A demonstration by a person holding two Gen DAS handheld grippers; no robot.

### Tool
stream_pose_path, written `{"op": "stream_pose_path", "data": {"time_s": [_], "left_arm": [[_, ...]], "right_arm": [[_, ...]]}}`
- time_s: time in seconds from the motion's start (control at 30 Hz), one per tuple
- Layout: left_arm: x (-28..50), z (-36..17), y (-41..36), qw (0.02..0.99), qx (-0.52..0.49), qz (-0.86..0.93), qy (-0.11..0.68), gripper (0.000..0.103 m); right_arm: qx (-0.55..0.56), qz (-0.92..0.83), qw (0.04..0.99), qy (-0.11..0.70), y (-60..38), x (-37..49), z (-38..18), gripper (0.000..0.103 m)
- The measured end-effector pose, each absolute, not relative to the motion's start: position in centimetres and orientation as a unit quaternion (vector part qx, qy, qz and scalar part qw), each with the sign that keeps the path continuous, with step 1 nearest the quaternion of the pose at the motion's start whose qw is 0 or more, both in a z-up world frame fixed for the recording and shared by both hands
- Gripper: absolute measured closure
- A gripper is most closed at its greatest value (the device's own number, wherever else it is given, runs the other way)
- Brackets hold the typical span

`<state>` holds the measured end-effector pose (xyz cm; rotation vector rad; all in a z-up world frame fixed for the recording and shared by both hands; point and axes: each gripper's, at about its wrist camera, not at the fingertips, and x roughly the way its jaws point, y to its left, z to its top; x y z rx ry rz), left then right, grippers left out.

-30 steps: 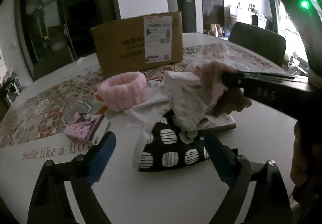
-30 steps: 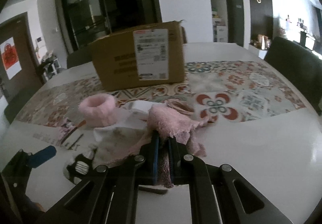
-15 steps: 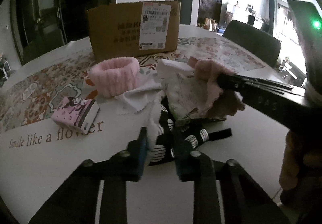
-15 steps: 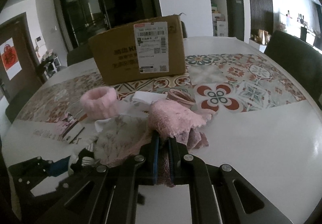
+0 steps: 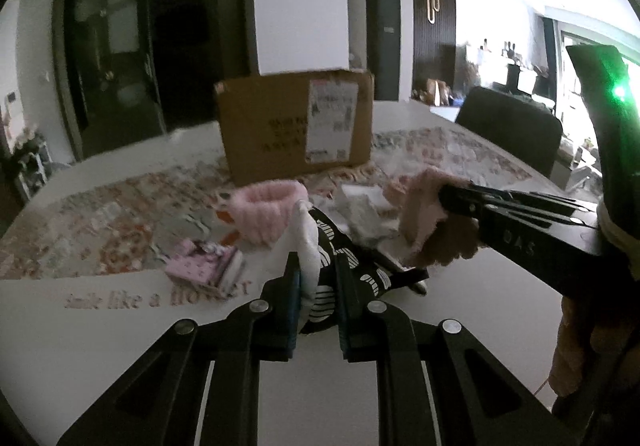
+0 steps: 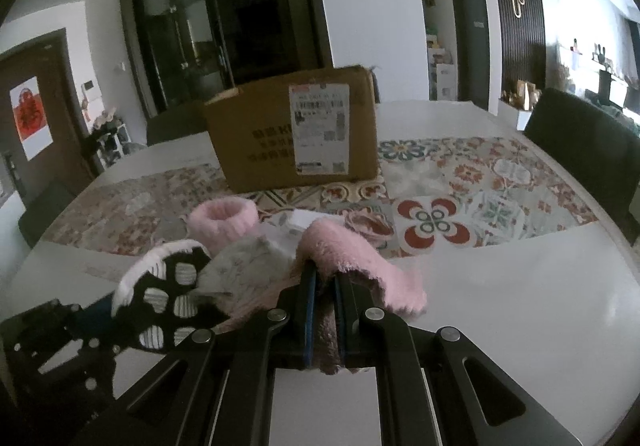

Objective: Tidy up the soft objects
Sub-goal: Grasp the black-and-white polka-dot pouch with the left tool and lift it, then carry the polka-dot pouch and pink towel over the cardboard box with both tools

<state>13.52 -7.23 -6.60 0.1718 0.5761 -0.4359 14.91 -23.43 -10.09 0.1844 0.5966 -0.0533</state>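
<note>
My left gripper [image 5: 318, 278] is shut on a black cloth with white dots [image 5: 340, 266] and holds it lifted off the table; the cloth also shows in the right wrist view [image 6: 164, 286]. My right gripper [image 6: 325, 282] is shut on a fluffy pink towel [image 6: 352, 250], seen too in the left wrist view [image 5: 424, 201]. A pale floral cloth [image 6: 248, 262] hangs between them. A pink fluffy headband [image 5: 266, 211] stands on the table behind, before the cardboard box [image 5: 296, 125].
A small pink patterned packet [image 5: 204, 266] lies left of the pile. A white folded item [image 6: 304, 219] lies behind the towel. A patterned mat [image 6: 480, 189] covers the far table [image 6: 520, 306]. Dark chairs [image 6: 580, 141] stand at the right edge.
My left gripper closed on the black dotted cloth and raised it off the table. The right gripper kept its hold on the pink towel and rose slightly.
</note>
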Motion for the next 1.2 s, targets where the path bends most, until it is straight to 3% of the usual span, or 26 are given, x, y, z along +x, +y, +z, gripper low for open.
{"op": "stream_pose_path", "data": {"time_s": [1.2], "left_arm": [[16.2, 3.2, -5.9, 0.962, 0.049, -0.168, 0.209, 0.086]], "right_arm": [[0.054, -0.002, 0.977, 0.205, -21.4, 15.3, 1.0, 0.094]]}}
